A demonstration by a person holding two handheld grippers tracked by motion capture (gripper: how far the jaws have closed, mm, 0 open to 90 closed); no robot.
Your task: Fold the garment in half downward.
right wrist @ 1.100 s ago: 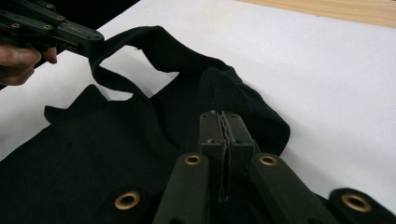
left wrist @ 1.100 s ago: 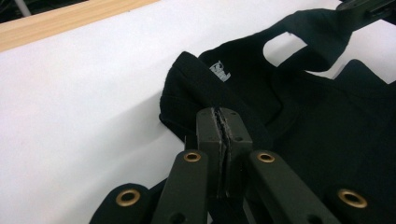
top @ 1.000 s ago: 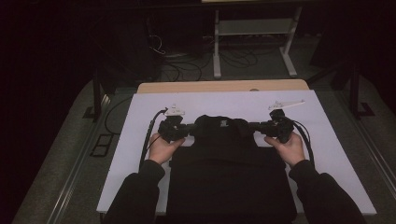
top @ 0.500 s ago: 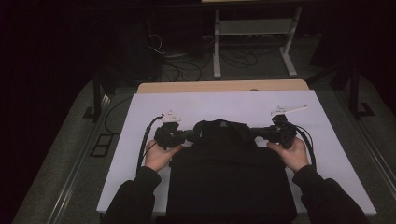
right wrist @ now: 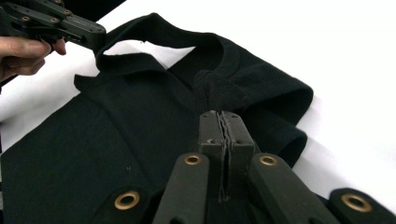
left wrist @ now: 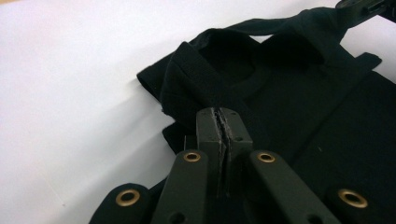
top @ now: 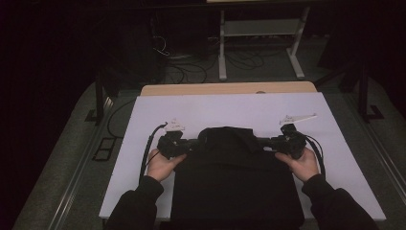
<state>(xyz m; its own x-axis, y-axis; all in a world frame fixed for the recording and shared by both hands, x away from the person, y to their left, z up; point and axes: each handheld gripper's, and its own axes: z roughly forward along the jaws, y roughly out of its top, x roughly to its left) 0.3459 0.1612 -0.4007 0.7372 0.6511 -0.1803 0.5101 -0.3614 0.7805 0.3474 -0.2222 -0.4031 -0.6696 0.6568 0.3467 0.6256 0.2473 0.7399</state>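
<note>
Black shirt [top: 234,187] lies flat on white table [top: 230,110], collar end away from person, hem at near edge. L gripper [left wrist: 219,122] & R gripper [right wrist: 225,125]: jaws pressed together, each pinching a collar-side fold. High view alone gives shirt's full spread; gripper views give ribbed collar, bunched folds.

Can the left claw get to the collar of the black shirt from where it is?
Probably yes. The left claw already sits at the black shirt, shut on a fold right beside the collar, with nothing between them.
</note>
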